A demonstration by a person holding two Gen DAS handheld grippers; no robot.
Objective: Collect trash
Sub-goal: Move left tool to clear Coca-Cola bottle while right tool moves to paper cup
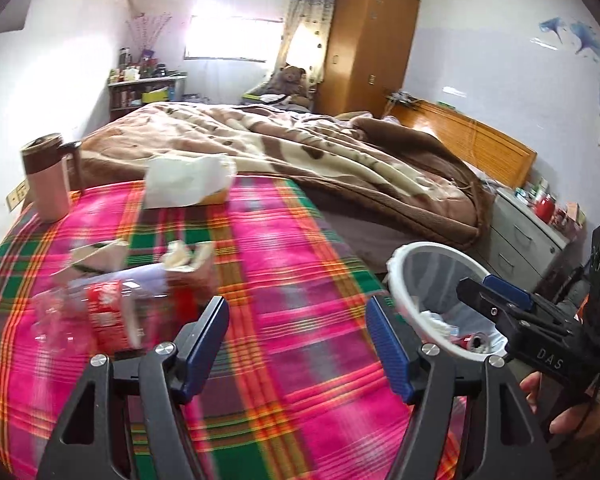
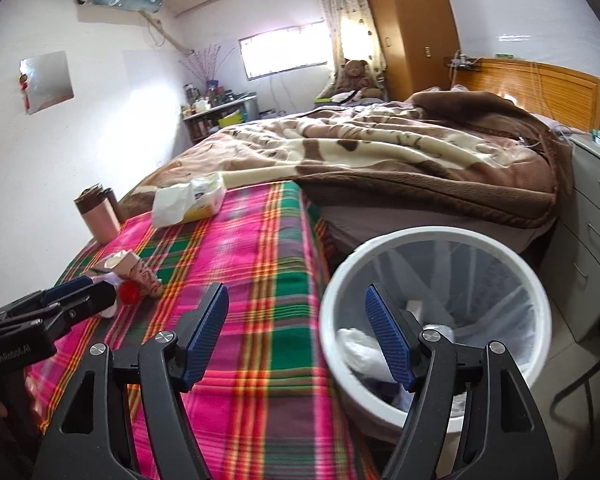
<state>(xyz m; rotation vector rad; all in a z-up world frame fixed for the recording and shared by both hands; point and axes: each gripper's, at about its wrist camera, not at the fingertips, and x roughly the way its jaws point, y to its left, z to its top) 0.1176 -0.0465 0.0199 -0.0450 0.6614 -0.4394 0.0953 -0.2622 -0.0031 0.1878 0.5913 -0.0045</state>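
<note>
Black arms with blue pads fill the bottom of both views. In the left view, the left tongs [image 1: 298, 346] stand apart with nothing between them, and only pink, green and orange checked cloth [image 1: 292, 272] shows in the gap. Just past the left pad lies a blurry see-through plastic bottle with a red label [image 1: 100, 312], and beside it a torn paper carton [image 1: 100, 256] and a crumpled tissue [image 1: 178, 258]. Farther back on the cloth sit a tissue pack [image 1: 188, 184] and a pink cup with a brown band [image 1: 46, 178], near the far left edge. The middle of the cloth is bare, so that part is open. The right tongs [image 2: 296, 336] also stand apart and hold nothing. They hang over the right edge of the tabletop [image 2: 240, 380], where the cloth drops down. Right next to that edge stands a white trash bin [image 2: 536, 292] with a clear bag in it, and some trash lies at its bottom. A hand [image 1: 572, 412] holds the right tongs beside the bin. Past the bin is a bed with a brown blanket [image 2: 380, 152], close to the tabletop's far end. Grey drawers [image 2: 592, 240] stand to the right of the bin. A wooden wardrobe [image 2: 412, 28], a bright window [image 2: 284, 52] and a teddy bear [image 2: 356, 74] are at the back of the room.
</note>
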